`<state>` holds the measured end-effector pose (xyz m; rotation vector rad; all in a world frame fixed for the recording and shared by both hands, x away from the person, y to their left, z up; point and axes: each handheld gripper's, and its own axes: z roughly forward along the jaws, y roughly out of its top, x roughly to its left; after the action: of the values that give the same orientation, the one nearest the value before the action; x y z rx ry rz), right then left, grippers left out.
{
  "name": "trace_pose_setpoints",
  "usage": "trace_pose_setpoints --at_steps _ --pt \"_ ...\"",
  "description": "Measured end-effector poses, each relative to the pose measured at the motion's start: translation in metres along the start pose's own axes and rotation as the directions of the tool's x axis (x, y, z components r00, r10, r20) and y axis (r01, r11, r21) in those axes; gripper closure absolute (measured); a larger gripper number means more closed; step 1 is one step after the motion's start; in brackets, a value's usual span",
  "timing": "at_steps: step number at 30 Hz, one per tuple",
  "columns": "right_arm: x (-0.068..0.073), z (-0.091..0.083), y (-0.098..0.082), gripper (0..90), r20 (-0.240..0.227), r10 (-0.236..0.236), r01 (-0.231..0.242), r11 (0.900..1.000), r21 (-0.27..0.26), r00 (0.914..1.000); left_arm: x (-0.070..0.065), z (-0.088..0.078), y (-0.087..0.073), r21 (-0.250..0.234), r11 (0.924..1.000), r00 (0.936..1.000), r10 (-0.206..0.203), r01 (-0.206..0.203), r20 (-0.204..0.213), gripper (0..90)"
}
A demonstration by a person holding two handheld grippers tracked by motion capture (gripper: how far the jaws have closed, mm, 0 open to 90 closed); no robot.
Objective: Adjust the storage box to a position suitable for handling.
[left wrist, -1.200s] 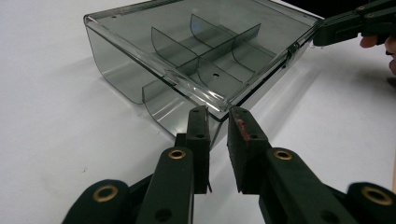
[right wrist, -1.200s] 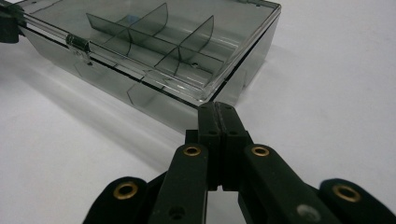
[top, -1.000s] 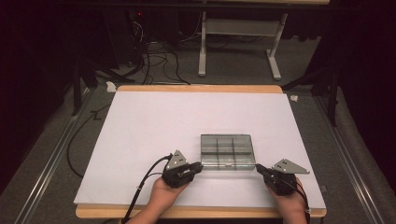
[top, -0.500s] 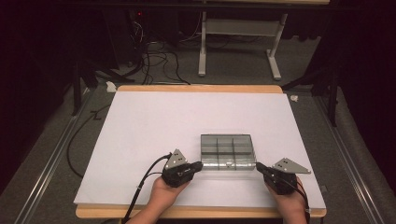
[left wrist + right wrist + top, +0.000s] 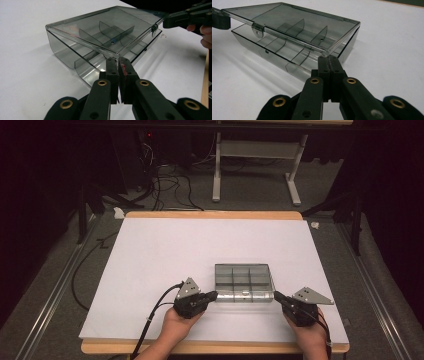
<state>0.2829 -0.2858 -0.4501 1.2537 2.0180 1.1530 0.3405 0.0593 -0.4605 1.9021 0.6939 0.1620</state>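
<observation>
Left gripper view, bottom centre: left gripper [image 5: 117, 61], jaws pressed together on the near corner of the lid [image 5: 105, 27] of a smoky clear plastic box [image 5: 75, 60]; the jaws have just been closing, and the lid edge sits pinched between them. Lid raised off the base at this corner.

Right gripper view, bottom centre: right gripper [image 5: 329, 60], jaws clamped on the opposite front corner of the lid; latch tab [image 5: 257, 27] at upper left, hanging free.

High view, lower middle: box on the white table [image 5: 165, 250], between the two grippers, dividers visible inside.

Judgement: both corners now gripped, so lifting the lid open looks ready to proceed.

Brands, labels, writing: none legible.
</observation>
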Motion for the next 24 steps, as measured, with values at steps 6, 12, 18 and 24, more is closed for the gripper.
trace_pose_setpoints --at_steps 6,12,18,24 --pt "0.0 0.003 0.002 90.0 -0.007 -0.006 0.006 1.0 -0.004 1.0 0.0 0.002 0.002 -0.01 0.9999 1.0 -0.002 0.002 0.002 87.3" --pt "0.0 0.008 0.002 90.0 -0.02 -0.008 0.008 1.0 0.011 0.9998 0.0 0.003 0.004 -0.019 0.9998 1.0 0.008 -0.008 0.004 87.7" --pt "0.0 0.012 0.002 90.0 -0.026 0.003 -0.003 1.0 0.02 0.9997 0.0 0.004 0.009 -0.029 0.9995 0.9999 0.012 -0.012 0.001 87.7" --pt "0.002 0.023 0.006 90.0 -0.023 -0.002 0.003 0.999 0.039 0.9997 0.0 0.005 0.014 -0.042 0.9991 0.9999 0.01 -0.01 -0.001 87.6"
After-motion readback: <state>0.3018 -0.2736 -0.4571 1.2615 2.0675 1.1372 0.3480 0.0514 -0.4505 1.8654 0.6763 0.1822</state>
